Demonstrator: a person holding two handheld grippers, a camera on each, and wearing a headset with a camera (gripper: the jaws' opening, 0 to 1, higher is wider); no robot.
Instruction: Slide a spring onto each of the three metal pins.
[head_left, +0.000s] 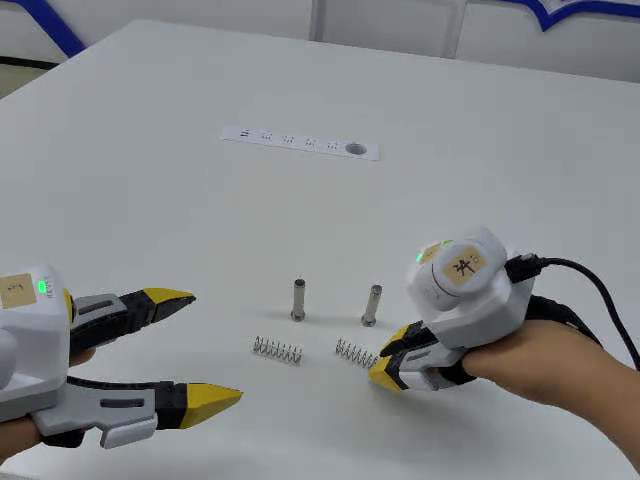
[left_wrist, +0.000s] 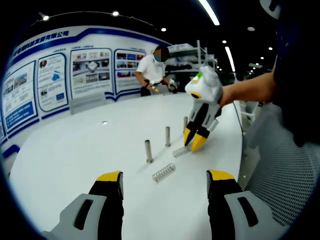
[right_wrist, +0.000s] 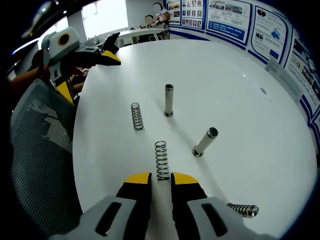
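Observation:
Two steel pins stand upright on the white table, one (head_left: 298, 299) on the left and one (head_left: 372, 305) to its right. A third pin (left_wrist: 185, 122) shows in the left gripper view just behind my right gripper. Two springs lie flat in front of the pins: a left spring (head_left: 277, 349) and a right spring (head_left: 354, 352). My right gripper (head_left: 385, 365) is low on the table, its jaws a narrow gap apart at the near end of the right spring (right_wrist: 161, 159). Another spring (right_wrist: 243, 210) lies beside that gripper. My left gripper (head_left: 200, 345) hovers wide open and holds nothing.
A white strip (head_left: 300, 142) with small marks and a round hole lies farther back on the table. The table's front edge runs close below both grippers. A mesh chair back (right_wrist: 40, 150) stands by the table, and a person (left_wrist: 155, 70) stands beyond the far side.

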